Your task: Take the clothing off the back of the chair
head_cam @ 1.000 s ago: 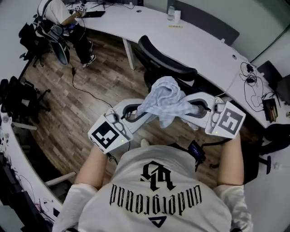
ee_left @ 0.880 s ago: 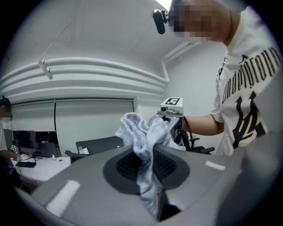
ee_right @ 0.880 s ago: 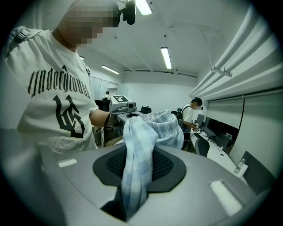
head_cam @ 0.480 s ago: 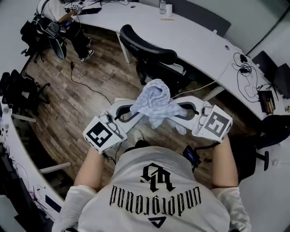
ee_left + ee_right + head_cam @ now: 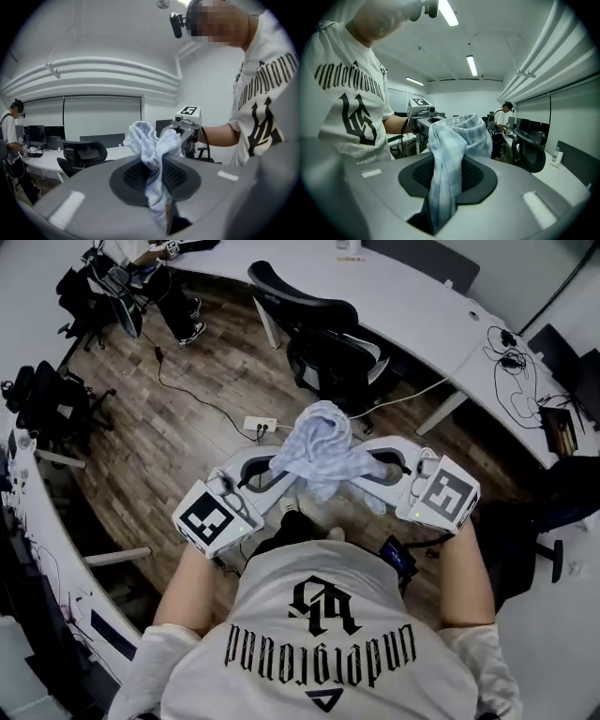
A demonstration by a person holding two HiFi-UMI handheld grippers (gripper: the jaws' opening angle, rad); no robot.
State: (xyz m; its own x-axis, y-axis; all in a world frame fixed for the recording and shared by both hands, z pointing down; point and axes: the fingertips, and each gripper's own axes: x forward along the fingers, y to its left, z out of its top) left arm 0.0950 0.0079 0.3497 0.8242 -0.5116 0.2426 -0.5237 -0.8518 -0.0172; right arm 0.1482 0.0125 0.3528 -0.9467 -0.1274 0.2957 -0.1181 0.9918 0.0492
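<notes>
Cloth (image 5: 319, 448) spans left to right between our two tools: left gripper (image 5: 278, 468) pinches its left end, right gripper (image 5: 372, 465) its right end, both jaws nearly closed on fabric. It hangs near us, well apart from the far chair (image 5: 323, 338).

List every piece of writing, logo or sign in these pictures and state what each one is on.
"underground": gothic print on the person's white T-shirt, upside down in the head view.
Emblem beside that word on the shirt: interlaced strokes, not readable as letters.
Square markers on the cubes: black-and-white patterns, no words.
Clothing: no print shows.
Items on the desk: too small to read.
</notes>
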